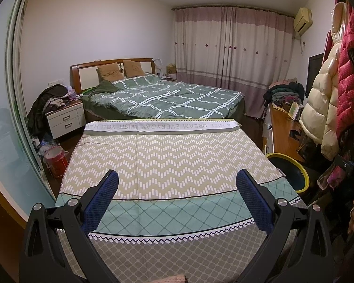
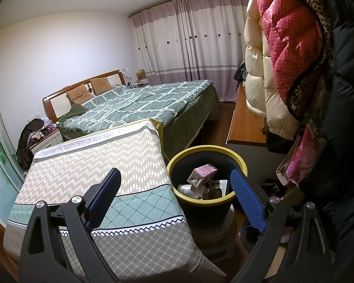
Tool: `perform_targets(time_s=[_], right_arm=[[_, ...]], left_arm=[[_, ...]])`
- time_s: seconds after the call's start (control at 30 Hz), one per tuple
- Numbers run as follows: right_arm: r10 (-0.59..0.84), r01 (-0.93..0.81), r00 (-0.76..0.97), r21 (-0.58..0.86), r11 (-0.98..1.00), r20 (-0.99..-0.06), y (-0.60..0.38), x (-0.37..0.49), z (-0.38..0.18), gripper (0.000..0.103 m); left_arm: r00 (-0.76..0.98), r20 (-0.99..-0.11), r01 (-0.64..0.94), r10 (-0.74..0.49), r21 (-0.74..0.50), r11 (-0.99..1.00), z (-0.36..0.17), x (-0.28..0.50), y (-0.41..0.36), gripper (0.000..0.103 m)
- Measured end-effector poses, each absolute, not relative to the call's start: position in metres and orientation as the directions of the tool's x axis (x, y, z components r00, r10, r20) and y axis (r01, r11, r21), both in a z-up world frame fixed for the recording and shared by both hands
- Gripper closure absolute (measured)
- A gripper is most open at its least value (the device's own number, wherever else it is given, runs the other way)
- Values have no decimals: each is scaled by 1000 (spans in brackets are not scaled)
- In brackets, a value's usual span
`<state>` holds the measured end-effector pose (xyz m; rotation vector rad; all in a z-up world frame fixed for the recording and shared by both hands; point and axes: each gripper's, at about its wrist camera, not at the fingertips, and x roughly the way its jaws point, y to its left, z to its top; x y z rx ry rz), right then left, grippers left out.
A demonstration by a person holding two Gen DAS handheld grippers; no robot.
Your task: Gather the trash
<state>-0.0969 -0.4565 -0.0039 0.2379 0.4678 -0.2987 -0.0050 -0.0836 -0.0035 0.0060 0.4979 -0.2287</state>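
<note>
A dark bin with a yellow rim [image 2: 180, 162] stands to the right of a cloth-covered table [image 2: 87, 165]. Inside it lie a pink carton [image 2: 204, 173], a small can [image 2: 185, 189] and flat packaging [image 2: 220, 185]. My right gripper [image 2: 177, 184] is open and empty, held just in front of and above the bin. My left gripper [image 1: 177, 186] is open and empty over the table's patterned cloth [image 1: 167, 155]. The bin's rim also shows in the left wrist view [image 1: 303, 169] at the table's right edge.
A bed with a green quilt [image 1: 167, 96] lies beyond the table. A white nightstand [image 1: 66, 118] and a red bag [image 1: 56, 162] are at the left. A wooden desk [image 2: 245, 127] and hanging coats [image 2: 283, 59] crowd the right side.
</note>
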Motion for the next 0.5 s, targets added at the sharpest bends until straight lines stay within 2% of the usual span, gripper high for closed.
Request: perform_targets(time_s=[0.5], right_arm=[[-226, 335, 850, 155, 930, -476, -455, -95, -5, 14]], left_arm=[[845, -487, 225, -222, -52, 973, -7, -1, -84, 5]])
